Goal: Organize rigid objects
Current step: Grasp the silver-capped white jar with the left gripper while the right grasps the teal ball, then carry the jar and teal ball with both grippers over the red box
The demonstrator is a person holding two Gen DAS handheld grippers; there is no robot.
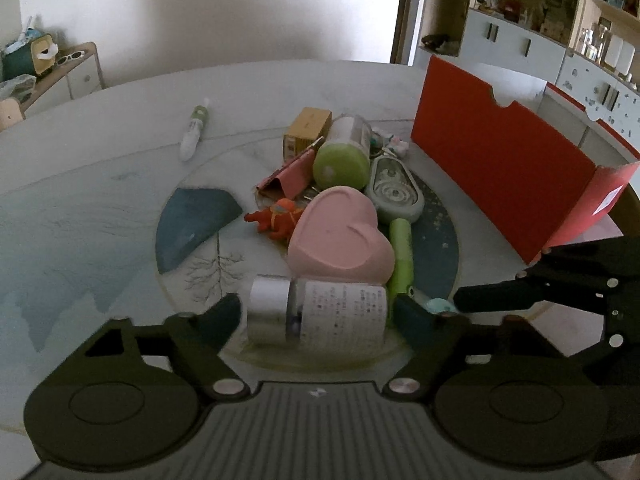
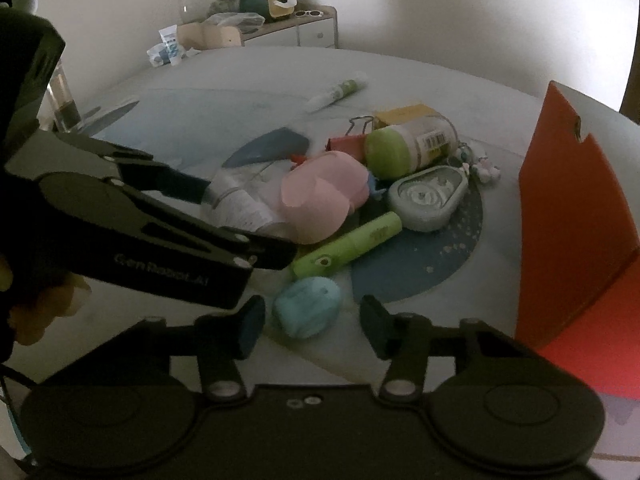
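Left tongs (image 1: 318,312) wide around silver-capped bottle (image 1: 320,314); right tongs (image 2: 312,326) wide, apparently flanking teal case (image 2: 307,307).

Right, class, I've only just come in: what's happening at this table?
A person is sorting a heap of small things on a round table, with a two-finger gripper in each hand. The left gripper is open around a silver-capped bottle lying on its side. The right gripper is open around a small turquoise case. Neither has closed yet. A pink heart-shaped box, a green-lidded jar and other bits lie in the heap, and a red box stands beside it.
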